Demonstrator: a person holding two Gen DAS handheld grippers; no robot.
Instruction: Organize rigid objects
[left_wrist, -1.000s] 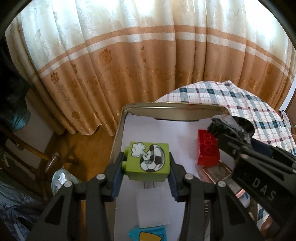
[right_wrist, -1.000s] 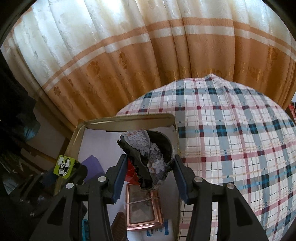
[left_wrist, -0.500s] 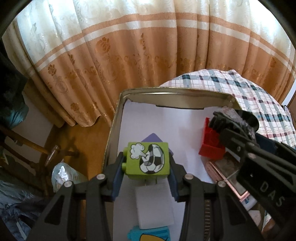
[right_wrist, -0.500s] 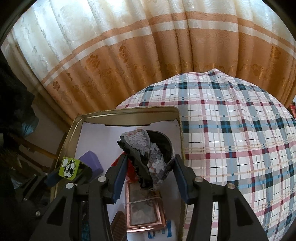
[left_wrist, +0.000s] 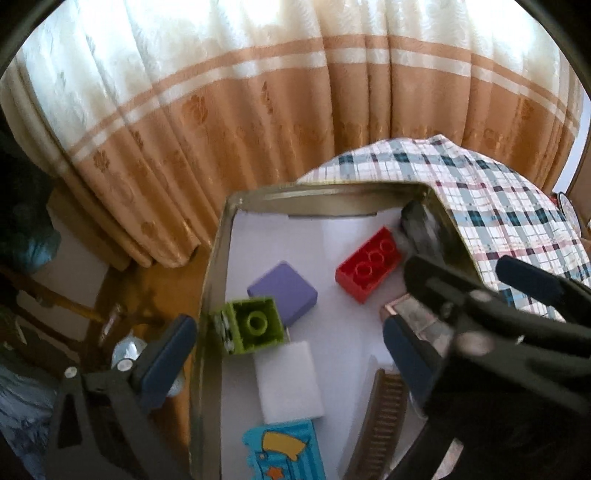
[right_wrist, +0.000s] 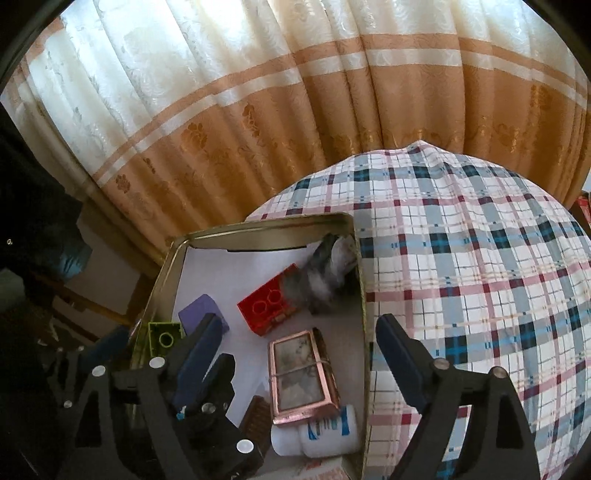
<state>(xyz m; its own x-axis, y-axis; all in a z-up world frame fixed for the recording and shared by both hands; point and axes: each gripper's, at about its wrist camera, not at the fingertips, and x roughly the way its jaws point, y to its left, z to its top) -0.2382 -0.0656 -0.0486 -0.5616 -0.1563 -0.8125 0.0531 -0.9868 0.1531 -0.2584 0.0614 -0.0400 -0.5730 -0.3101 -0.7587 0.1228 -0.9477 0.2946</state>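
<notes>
Two grippers are hanging over one gold-rimmed tin (left_wrist: 212, 280) lined with white paper, which is sitting on a plaid cloth (right_wrist: 480, 258).

Left wrist view: the left gripper (left_wrist: 288, 347) is standing wide, its jaws having just been opening; only its left pad shows clearly, at lower left outside the tin wall. The green brick (left_wrist: 251, 326) is lying loose against the tin's left wall, underside hollow facing the camera, touching no pad. Beside it are sitting a purple block (left_wrist: 282, 291) and a white block (left_wrist: 288, 380). A red brick (left_wrist: 369, 267) is lying at centre right. A blue picture card (left_wrist: 282, 454) is showing at the bottom edge; the right view does not catch it.

Right wrist view: the right gripper (right_wrist: 295, 350) is also wide, jaws just opened, nothing between the pads. The grey sequined item (right_wrist: 325, 273), blurred, is resting in the tin's far right corner, overlapping the red brick. Only this view shows a copper-framed box (right_wrist: 299, 376) whole and a white bottle (right_wrist: 317, 432) below it. A brown comb (left_wrist: 384, 417) is showing clearer in the left view.
</notes>
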